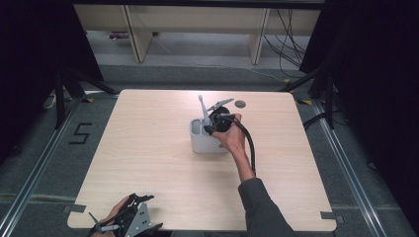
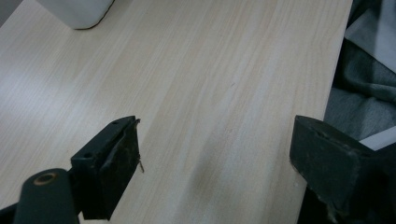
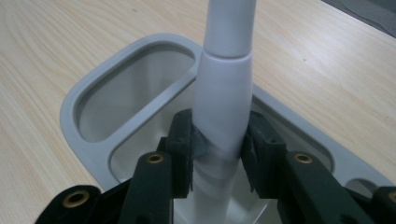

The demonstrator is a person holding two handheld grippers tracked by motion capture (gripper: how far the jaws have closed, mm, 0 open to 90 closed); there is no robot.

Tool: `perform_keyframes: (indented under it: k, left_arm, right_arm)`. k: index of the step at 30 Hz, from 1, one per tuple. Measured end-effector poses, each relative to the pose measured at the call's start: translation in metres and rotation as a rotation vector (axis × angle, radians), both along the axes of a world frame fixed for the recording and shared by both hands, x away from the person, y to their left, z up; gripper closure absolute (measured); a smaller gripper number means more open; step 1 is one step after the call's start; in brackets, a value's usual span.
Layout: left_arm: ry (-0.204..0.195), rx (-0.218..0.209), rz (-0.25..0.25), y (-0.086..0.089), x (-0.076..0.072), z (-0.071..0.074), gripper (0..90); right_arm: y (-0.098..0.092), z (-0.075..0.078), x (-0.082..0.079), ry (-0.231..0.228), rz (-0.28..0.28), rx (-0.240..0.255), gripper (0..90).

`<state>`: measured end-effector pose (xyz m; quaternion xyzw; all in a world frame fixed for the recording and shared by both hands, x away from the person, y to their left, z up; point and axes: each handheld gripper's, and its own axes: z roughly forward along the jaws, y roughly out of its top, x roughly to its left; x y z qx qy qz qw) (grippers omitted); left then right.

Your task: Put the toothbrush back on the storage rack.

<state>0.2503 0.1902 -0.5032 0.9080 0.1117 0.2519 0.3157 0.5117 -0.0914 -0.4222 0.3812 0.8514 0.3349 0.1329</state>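
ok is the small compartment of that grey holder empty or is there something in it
Empty. In the right gripper view the small compartment of the grey holder shows bare inner walls; the white handle stands in the neighbouring one.

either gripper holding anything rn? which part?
Right gripper clamps the white toothbrush-like handle at its thick lower body, over the grey holder. Left gripper is open, holding nothing.

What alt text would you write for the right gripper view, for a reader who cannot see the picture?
The right gripper is shut on a white plastic toothbrush handle, which stands in a compartment of a grey plastic holder. Another compartment beside it looks empty. The holder stands on a light wooden table.
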Motion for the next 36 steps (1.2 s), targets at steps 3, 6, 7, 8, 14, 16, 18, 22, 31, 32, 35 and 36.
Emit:
perform_keyframes:
  k: [3,6,7,8,14,16,18,22,31,32,35,36]
  left_arm:
    - [-0.006,-0.001,-0.002,0.0,0.0,0.0,15.5]
    - [-0.002,0.007,-0.001,0.0,0.0,0.0,15.5]
    - [-0.005,-0.001,-0.002,0.0,0.0,0.0,15.5]
    - [-0.003,0.009,-0.001,0.0,0.001,0.0,15.5]
    - [0.0,0.012,-0.002,0.0,0.0,0.0,15.5]
    - [0.0,0.011,-0.002,0.0,0.0,0.0,15.5]
    - [0.001,0.012,-0.003,0.0,0.0,-0.001,15.5]
    - [0.008,0.018,-0.005,0.0,0.0,0.0,15.6]
    - [-0.01,0.011,0.006,-0.001,0.0,-0.001,15.6]
    - [-0.013,0.01,0.008,-0.001,0.0,-0.001,15.6]
    - [0.01,0.014,-0.003,0.0,0.0,-0.001,15.5]
    - [0.011,0.014,-0.003,0.0,0.0,-0.001,15.6]
  right_arm:
    - [-0.001,0.001,0.0,-0.004,-0.007,-0.005,66.4]
    - [-0.003,0.001,0.0,-0.017,-0.008,0.016,65.4]
    - [-0.004,0.001,0.002,-0.057,0.026,0.016,65.3]
    - [-0.005,0.004,0.001,-0.037,0.027,0.013,65.4]
    - [-0.009,0.01,-0.002,-0.038,0.035,0.017,64.7]
    - [-0.01,0.012,-0.005,-0.053,0.026,0.024,63.7]
    - [-0.011,0.014,-0.008,-0.048,0.022,0.037,62.5]
    - [-0.014,0.02,-0.012,-0.071,0.036,0.05,61.3]
    - [-0.022,0.03,-0.022,-0.092,0.031,0.077,55.4]
    - [-0.022,0.03,-0.022,-0.092,0.031,0.077,55.4]
    - [-0.025,0.032,-0.025,-0.082,0.021,0.084,51.0]
    - [-0.026,0.032,-0.026,-0.113,0.029,0.09,48.0]
